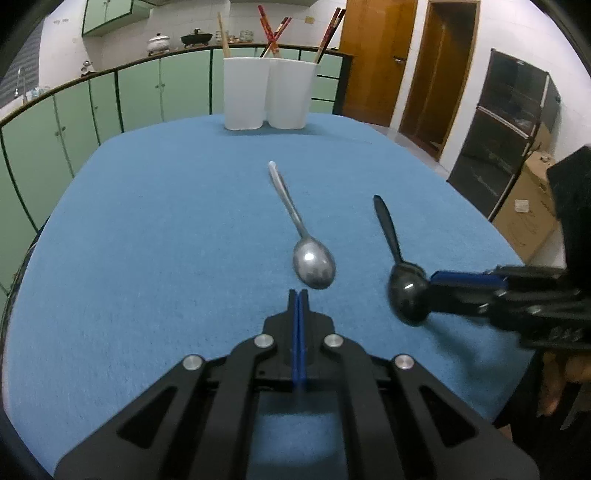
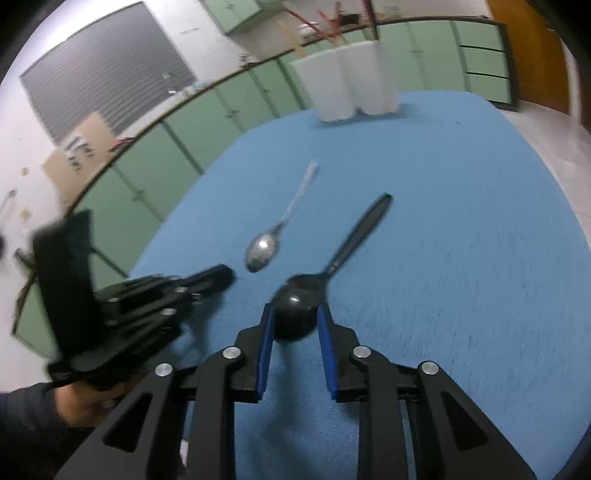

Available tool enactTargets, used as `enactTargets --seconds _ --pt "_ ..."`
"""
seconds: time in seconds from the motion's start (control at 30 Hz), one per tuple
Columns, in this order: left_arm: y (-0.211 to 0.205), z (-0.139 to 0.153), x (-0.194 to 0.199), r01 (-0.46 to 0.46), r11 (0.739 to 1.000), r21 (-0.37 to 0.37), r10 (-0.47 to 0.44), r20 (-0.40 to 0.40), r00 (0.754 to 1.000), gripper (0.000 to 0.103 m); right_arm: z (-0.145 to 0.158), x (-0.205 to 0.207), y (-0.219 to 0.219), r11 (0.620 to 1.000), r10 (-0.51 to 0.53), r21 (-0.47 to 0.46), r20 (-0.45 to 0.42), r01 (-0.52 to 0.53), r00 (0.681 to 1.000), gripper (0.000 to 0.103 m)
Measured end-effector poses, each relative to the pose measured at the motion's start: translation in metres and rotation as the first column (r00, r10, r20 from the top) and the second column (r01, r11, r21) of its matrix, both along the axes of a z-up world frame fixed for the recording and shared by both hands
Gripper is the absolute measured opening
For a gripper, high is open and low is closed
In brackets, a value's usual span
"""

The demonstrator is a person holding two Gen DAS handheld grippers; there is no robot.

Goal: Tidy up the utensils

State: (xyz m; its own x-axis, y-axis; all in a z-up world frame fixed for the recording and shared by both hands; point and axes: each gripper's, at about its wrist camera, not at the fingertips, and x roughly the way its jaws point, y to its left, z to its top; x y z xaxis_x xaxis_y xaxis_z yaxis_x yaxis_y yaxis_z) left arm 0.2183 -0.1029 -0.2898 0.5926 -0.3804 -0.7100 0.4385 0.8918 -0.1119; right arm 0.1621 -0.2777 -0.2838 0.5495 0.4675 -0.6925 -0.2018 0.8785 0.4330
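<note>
The right gripper [image 2: 294, 321] sits nearest in the right wrist view, its blue-padded fingers [image 2: 266, 347] set narrowly apart on either side of the bowl of the glossy black plastic spoon [image 2: 334, 264]; whether the pads press the bowl or merely flank it cannot be told, and the spoon appears to lie on the blue felt-covered table [image 2: 461, 258]. This placement suggests a grasp at the bowl, leaving the handle free to enter a container. The left gripper [image 1: 298, 295] has its fingers pressed together on nothing and hovers just short of the bowl of the silver metal spoon [image 1: 308, 251], which lies flat beside the black one, handle pointing away. At the far edge stand two white plastic utensil holders [image 1: 269, 92] side by side, holding chopsticks [image 1: 273, 33]. The left wrist view shows those contents sharply; the right wrist view blurs them, but alone shows the gap between the right pads.
</note>
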Motion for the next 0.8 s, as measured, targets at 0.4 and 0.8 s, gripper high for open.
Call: enactTargets --seconds 0.4,0.8 --pt "0.02 0.016 -0.001 -0.006 1.0 -0.027 0.008 0.074 0.997 0.062 -0.009 0.015 0.005 0.994 -0.048 0.099 -0.029 0.05 0.998 0.021" --pt "-0.025 0.006 0.019 0.044 0.999 0.014 -0.044 0.006 0.999 0.052 0.02 -0.002 -0.037 0.99 -0.071 0.126 0.046 0.064 0.996 0.004"
